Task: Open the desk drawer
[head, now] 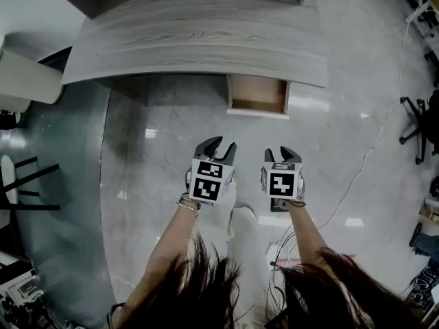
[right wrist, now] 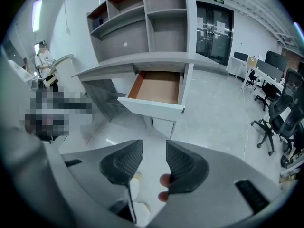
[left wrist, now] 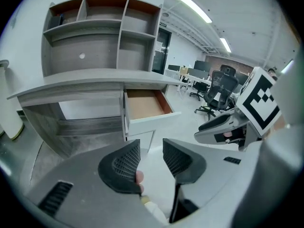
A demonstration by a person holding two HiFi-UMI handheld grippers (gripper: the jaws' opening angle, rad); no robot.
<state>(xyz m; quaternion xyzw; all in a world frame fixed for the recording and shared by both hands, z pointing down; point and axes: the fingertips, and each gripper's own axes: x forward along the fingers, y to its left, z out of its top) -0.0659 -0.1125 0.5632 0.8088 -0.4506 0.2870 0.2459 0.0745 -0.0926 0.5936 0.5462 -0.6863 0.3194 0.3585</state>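
The desk drawer [head: 258,95] stands pulled out from under the grey wood-grain desk top [head: 199,40]; its brown inside is bare and its white front [head: 257,113] faces me. The same drawer [left wrist: 147,106] [right wrist: 159,91] appears in both gripper views, well beyond the jaws. My left gripper [head: 217,146] hangs in the air below the drawer, open, nothing between its fingers. My right gripper [head: 281,155] hangs beside it, also open and empty. Both are apart from the drawer.
Cubby shelves [left wrist: 95,27] rise on the desk's back. A white chair [head: 24,81] stands at the left, and a black office chair [head: 422,125] and a white cable [head: 363,163] lie at the right on the glossy floor. Several office chairs [left wrist: 218,91] stand farther off.
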